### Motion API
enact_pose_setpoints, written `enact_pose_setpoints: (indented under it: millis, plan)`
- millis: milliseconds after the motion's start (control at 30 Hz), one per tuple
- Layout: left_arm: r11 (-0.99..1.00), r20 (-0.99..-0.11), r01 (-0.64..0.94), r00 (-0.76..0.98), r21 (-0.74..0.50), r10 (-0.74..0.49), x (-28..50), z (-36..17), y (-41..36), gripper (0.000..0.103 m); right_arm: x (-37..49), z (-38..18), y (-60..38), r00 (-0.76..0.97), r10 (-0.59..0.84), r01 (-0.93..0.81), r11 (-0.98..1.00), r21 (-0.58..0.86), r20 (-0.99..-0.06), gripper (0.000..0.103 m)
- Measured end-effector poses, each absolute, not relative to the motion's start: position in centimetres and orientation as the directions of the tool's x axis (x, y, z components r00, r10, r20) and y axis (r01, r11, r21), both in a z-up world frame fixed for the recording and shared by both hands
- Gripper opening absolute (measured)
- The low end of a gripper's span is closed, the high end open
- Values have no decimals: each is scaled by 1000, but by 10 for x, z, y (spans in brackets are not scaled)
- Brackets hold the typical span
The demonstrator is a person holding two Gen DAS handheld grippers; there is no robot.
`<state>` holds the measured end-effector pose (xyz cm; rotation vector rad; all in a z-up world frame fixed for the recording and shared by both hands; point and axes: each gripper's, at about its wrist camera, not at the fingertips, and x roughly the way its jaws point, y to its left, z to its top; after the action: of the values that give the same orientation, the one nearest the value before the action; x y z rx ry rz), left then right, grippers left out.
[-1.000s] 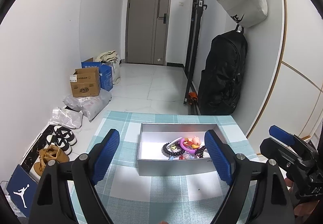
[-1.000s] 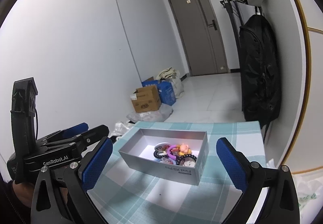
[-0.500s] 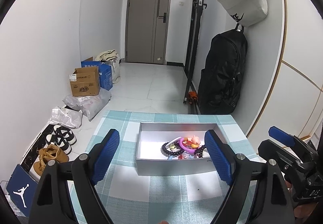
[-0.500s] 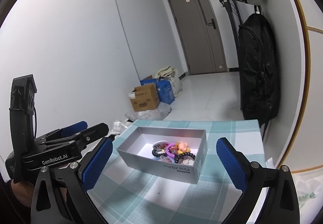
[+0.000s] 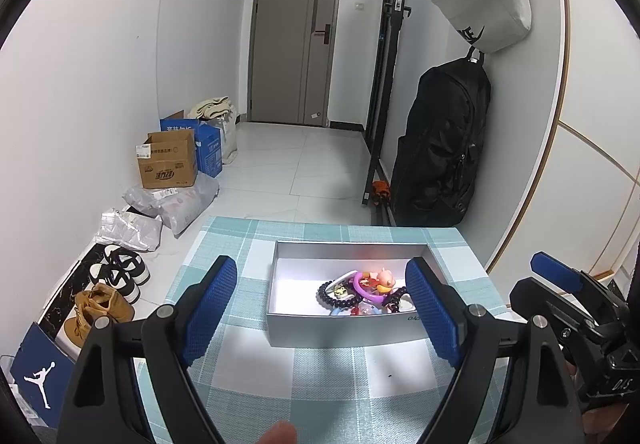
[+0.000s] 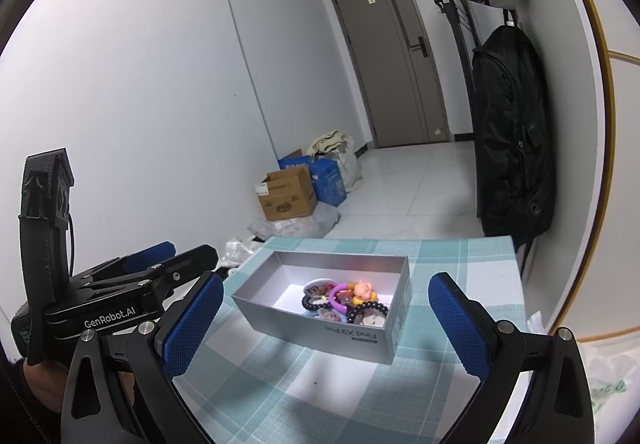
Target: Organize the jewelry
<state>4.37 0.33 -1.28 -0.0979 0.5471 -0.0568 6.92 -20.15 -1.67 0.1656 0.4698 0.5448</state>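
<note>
Left wrist view: one silver box [image 5: 340, 332] sits on the teal checked tablecloth [image 5: 320, 376], its long axis running left to right across the frame, open top facing up. From the left, its floor is bare; the jewelry pile [image 5: 362, 294] is bunched at the right end. Counted there: two black bead bracelets, one purple ring, one small pink figure (further pieces too tangled to count). The left gripper [image 5: 320, 312] has its jaws spread wide, holding nothing, above the cloth on the near side of the box. The right gripper [image 6: 326, 328] likewise stands wide apart and empty, short of the box, touching nothing.
</note>
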Motion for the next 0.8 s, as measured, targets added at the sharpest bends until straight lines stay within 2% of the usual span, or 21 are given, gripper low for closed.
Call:
enact_pose_setpoints:
  millis: [800]
  plan:
    - [993,-526,27,846,-111,-81,47,-15,2,83,69,-18,-199,749,532,-459,847,269,-395,103]
